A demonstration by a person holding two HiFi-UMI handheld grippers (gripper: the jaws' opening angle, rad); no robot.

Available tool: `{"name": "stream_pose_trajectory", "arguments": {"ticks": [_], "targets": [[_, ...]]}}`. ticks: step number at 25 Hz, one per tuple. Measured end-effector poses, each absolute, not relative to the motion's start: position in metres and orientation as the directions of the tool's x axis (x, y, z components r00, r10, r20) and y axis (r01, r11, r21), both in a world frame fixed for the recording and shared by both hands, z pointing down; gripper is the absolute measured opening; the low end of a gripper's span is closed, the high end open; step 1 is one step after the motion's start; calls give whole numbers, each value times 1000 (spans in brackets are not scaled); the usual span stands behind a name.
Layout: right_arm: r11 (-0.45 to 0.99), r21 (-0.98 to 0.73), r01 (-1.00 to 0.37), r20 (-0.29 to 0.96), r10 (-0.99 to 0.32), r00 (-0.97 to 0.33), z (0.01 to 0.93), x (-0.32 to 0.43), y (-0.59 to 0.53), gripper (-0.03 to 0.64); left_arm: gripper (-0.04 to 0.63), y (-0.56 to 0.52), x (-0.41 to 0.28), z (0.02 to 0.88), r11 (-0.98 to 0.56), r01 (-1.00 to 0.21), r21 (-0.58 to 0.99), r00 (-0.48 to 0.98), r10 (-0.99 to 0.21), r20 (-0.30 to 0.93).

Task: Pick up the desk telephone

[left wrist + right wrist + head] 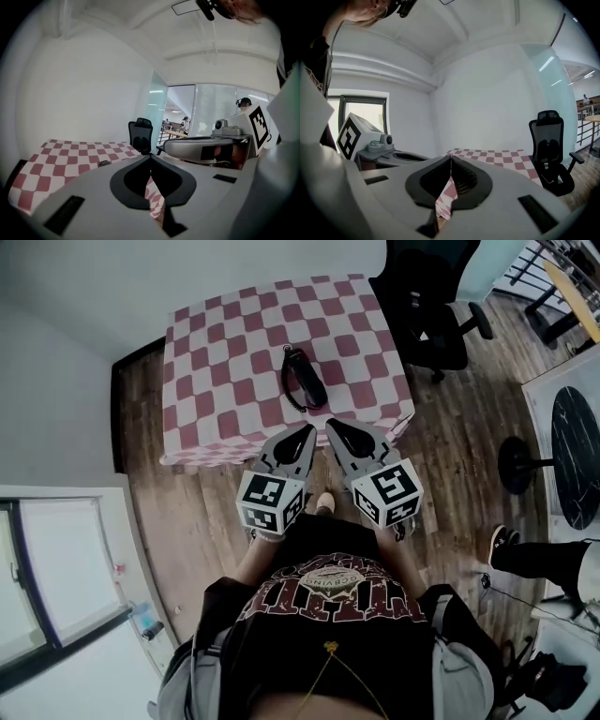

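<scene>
From above, the person stands at the near edge of a table under a red-and-white checked cloth, with both tools held out side by side. The left gripper and the right gripper point toward the table with their tips angled in at one another. The marker cubes sit behind them, close to the body. The desk telephone is a black shape lying on the cloth just beyond both sets of fingertips, a little nearer the left pair, and neither touches it. A black office chair stands further off, past the right fingertips and to their outer side. In the left gripper view, that gripper's jaws are closed tip to tip with nothing between them. The telephone shows as a small dark lump on the cloth ahead and to the left of the tips, well apart from them, and the chair stands beyond. In the right gripper view, that gripper's jaws are also pressed together and empty. The checked cloth stretches out ahead of the tips and the chair is off to their right.
</scene>
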State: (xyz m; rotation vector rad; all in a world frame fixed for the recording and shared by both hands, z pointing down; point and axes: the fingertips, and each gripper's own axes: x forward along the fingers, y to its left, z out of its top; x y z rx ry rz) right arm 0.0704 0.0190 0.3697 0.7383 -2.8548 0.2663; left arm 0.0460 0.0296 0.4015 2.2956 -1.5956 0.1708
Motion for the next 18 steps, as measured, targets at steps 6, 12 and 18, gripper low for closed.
{"name": "stream_pose_trajectory", "arguments": {"ticks": [6,12,18], "targets": [[867,-135,-479,223,-445,-868,373,70,7,18,8,21,45,408,-290,-931,220,348,-887,303],[863,-136,-486,242,-447,-861,380,65,-7,18,8,7,38,416,-288,-929,232,352,-880,317],[846,-135,-516,251,-475,-843,382,58,-32,18,8,-23,27,416,-312,-920,237,376,-872,314]]}}
